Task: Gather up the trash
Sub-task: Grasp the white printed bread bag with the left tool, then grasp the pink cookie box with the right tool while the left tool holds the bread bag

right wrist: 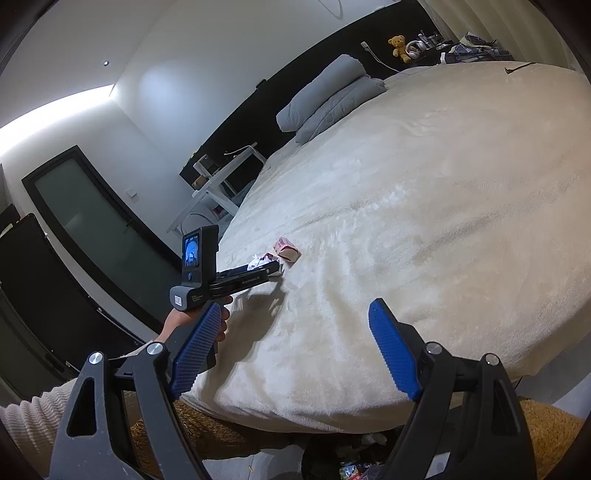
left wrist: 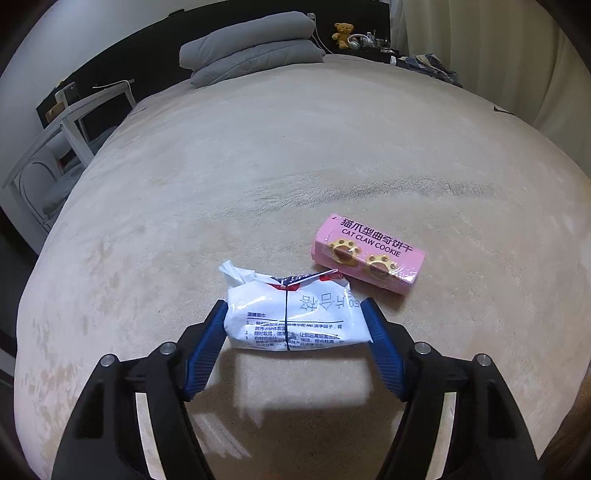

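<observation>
A wide bed [left wrist: 258, 155] covered in a cream fleecy blanket fills most of the left wrist view. Low in that view, the left gripper [left wrist: 295, 314] has its two blue ridged fingers [left wrist: 212, 332] closed against the short ends of a white wipes packet [left wrist: 295, 314], which is printed with small Chinese text and crumpled open at its far end. The packet appears raised slightly above the blanket, with a shadow beneath it. Just beyond and to the right lies a pink cookie box [left wrist: 367, 253] (labelled "CAT CLAW COOKIE"), flat on the blanket, near the packet but not clearly touching it. Folded grey pillows [left wrist: 251, 44] sit at the far end of the bed, with a small teddy bear [left wrist: 342, 34] on a dark shelf behind them. In the right wrist view, the right gripper [right wrist: 295, 332] hangs over the near edge of the bed with its blue fingers spread wide apart and nothing between them. Further off, a hand [right wrist: 192, 321] holds the left gripper [right wrist: 273, 269] by its handle, reaching out over the blanket to the packet [right wrist: 258, 263], with the pink box [right wrist: 286, 251] just past it.
</observation>
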The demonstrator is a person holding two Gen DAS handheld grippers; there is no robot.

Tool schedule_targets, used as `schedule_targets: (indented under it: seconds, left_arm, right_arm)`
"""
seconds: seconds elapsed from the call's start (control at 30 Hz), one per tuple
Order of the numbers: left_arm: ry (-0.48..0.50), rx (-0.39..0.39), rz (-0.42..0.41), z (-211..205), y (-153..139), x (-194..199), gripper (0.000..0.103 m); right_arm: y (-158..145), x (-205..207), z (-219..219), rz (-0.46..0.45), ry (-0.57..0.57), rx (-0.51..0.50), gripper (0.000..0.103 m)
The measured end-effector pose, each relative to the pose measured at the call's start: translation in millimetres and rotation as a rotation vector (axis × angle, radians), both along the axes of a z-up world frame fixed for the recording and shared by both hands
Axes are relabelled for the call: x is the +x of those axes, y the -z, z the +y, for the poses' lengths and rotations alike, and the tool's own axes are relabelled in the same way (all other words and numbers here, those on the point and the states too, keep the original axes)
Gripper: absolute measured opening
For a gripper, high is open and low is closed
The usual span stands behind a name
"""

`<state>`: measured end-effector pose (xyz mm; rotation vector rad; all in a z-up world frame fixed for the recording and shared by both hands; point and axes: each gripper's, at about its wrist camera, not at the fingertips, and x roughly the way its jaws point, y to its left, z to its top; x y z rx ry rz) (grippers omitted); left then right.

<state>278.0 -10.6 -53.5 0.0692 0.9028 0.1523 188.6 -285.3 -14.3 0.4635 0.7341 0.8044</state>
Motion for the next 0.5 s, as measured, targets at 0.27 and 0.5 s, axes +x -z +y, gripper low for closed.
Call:
schedule_targets:
  seconds: [0.27, 0.5]
  left_arm:
    - [0.021, -0.011, -0.036, -2.4, -12.7, -36.0, 0.07]
    - [-0.009, -0.069, -0.069, 7.2, -31.7, -94.7, 0.07]
  right_arm:
    - [1.3, 30.2, 43.8, -0.004, -0.063, -0.098, 0.082]
    - [-1.0, 70.8, 123.4, -0.063, -0.173, -0.226, 0.082]
